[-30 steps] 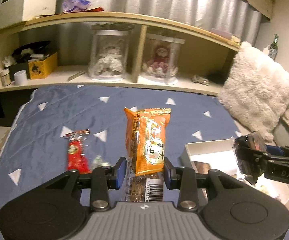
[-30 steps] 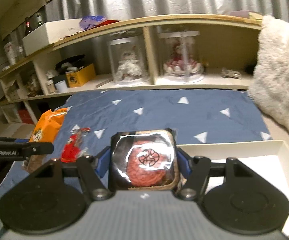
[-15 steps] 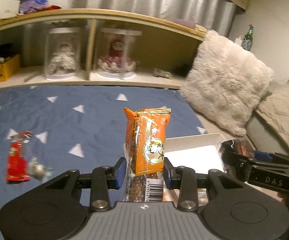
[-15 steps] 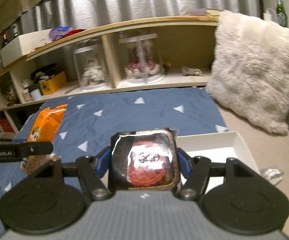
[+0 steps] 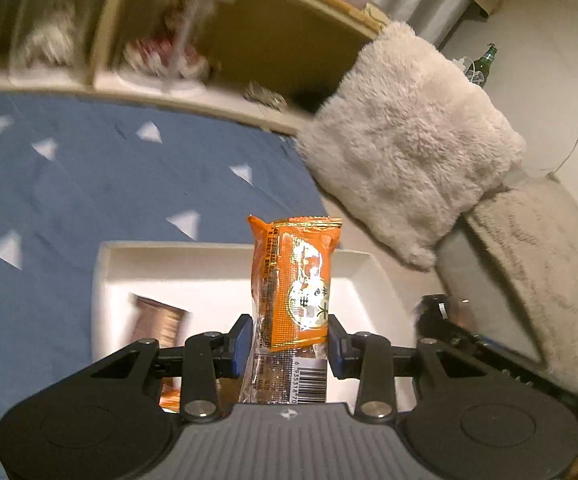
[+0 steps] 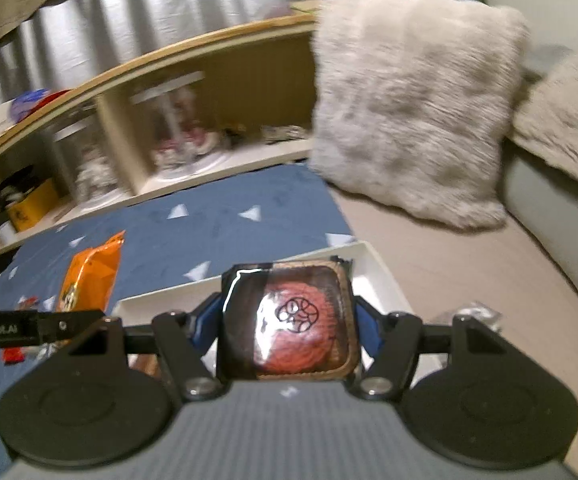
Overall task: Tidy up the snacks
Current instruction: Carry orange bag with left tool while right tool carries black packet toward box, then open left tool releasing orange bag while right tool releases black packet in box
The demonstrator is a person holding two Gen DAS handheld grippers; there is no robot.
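**Both grippers carrying snacks over the white box**

The left gripper [image 5: 289,340] is pinching an orange snack packet [image 5: 295,280] upright between its blue pads, jaws narrow on it, above the white box [image 5: 225,256] sitting on the blue triangle-patterned bedspread [image 5: 69,184]. A brown wrapped snack [image 5: 157,320] is lying inside the box at its left. The right gripper [image 6: 289,320] is clamping a square dark-wrapped cake [image 6: 289,320], jaws fairly wide around it, near the box's right edge. A fluffy cushion [image 5: 405,136] is leaning at the far right.
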